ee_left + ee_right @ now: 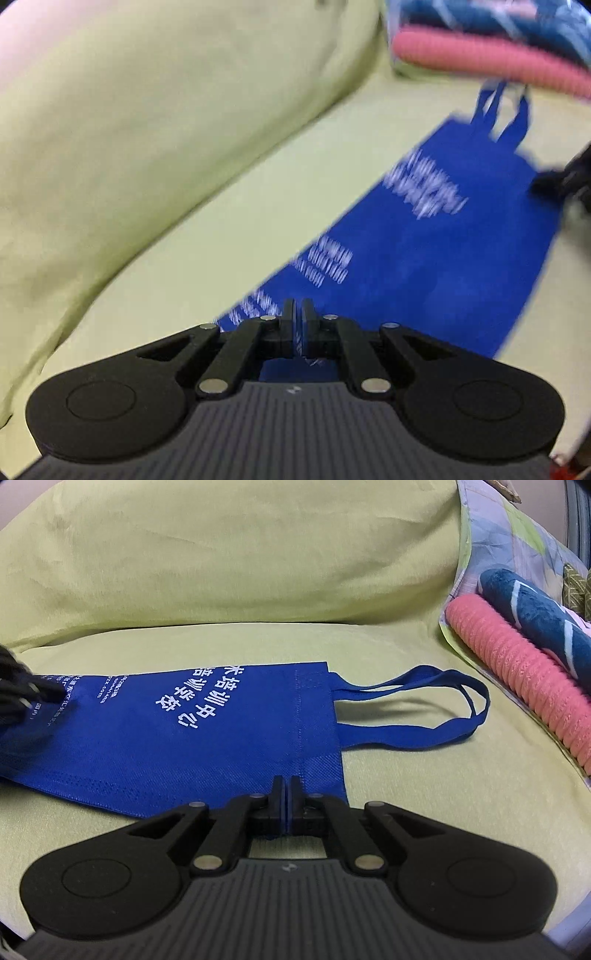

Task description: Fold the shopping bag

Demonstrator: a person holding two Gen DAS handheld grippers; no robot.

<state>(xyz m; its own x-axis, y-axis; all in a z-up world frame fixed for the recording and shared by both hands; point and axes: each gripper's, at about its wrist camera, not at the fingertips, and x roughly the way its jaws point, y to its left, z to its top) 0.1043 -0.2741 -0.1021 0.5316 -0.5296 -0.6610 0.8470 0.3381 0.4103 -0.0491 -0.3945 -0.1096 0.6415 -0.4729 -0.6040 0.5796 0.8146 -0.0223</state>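
A blue non-woven shopping bag [207,731] with white printed lettering lies flat on the seat of a yellow-green sofa [406,812], in front of the backrest cushion [229,554]. Its two handles [436,709] trail over the seat toward the seat's right end, where a folded coral knit cloth [517,686] and a dark teal patterned cloth [535,627] rest on a pastel patterned fabric.

The right hand-held gripper [287,786] has its fingers pressed together on the bag's near edge, close to the corner at the mouth end; a strip of blue fabric shows between them.

In the blurred left wrist view, the left hand-held gripper [298,308] is likewise closed on the bag [424,258], at the bottom end opposite the handles [506,114], with fabric pinched between its fingers.
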